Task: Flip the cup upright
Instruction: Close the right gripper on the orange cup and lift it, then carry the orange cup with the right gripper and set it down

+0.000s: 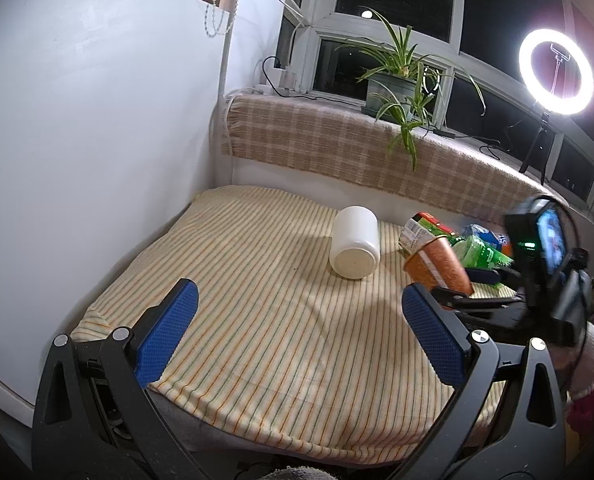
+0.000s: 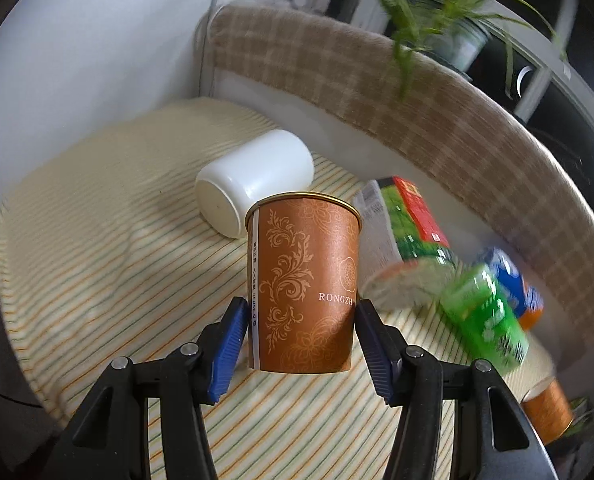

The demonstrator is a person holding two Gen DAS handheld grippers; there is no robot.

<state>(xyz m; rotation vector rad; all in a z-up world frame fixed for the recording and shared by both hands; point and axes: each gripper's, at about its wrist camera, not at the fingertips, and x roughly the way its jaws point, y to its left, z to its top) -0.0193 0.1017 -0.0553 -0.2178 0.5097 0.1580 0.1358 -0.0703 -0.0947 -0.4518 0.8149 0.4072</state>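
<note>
My right gripper (image 2: 303, 312) is shut on an orange paper cup (image 2: 305, 284) with a scroll pattern, held above the striped cloth (image 2: 97, 264), its gold rim facing away from the camera. In the left wrist view the same cup (image 1: 437, 266) shows tilted in the right gripper (image 1: 469, 288), off the cloth. A white cylindrical cup (image 1: 354, 247) lies on its side mid-cloth, base toward me; it also shows in the right wrist view (image 2: 253, 182). My left gripper (image 1: 297, 316) is open and empty, low over the near cloth, well short of the white cup.
Green bottle (image 2: 485, 316), red-green carton (image 2: 409, 220) and blue can (image 2: 513, 280) lie at the right of the cloth. Another orange cup (image 2: 549, 410) sits at far right. White wall (image 1: 77, 140) on the left, plaid-covered ledge (image 1: 337, 144) with potted plant (image 1: 393, 84) behind, ring light (image 1: 555, 72) at right.
</note>
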